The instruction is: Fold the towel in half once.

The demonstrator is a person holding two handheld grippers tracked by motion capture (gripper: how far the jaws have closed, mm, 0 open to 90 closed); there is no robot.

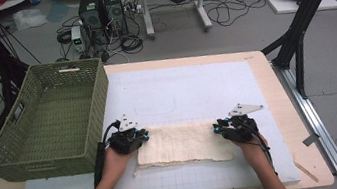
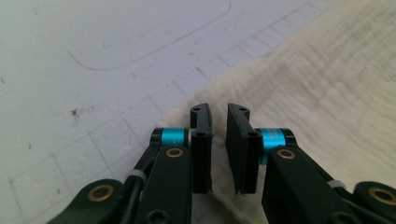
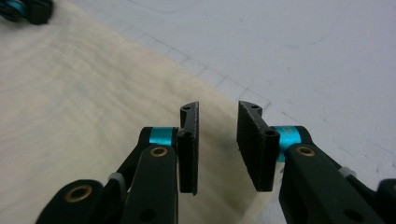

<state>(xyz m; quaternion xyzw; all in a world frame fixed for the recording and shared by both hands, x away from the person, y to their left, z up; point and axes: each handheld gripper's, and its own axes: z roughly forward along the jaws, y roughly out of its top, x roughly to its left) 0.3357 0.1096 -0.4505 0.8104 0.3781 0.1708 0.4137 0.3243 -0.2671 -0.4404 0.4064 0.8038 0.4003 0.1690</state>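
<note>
A cream cloth lies flat as a long strip on the white gridded mat, near the table's front. My left gripper rests at its left end. In the left gripper view the jaws stand a narrow gap apart over the cloth's edge, and nothing visibly fills the gap. My right gripper is at the cloth's right end. Its jaws are wider apart, straddling the cloth's border, with no pad pressing on it. The left gripper appears far off in the right gripper view.
A green woven basket stands on the table's left side, close to my left hand. The mat beyond the cloth is bare, with faint pen lines. Black frame legs rise at the right; cables and computers lie on the floor behind.
</note>
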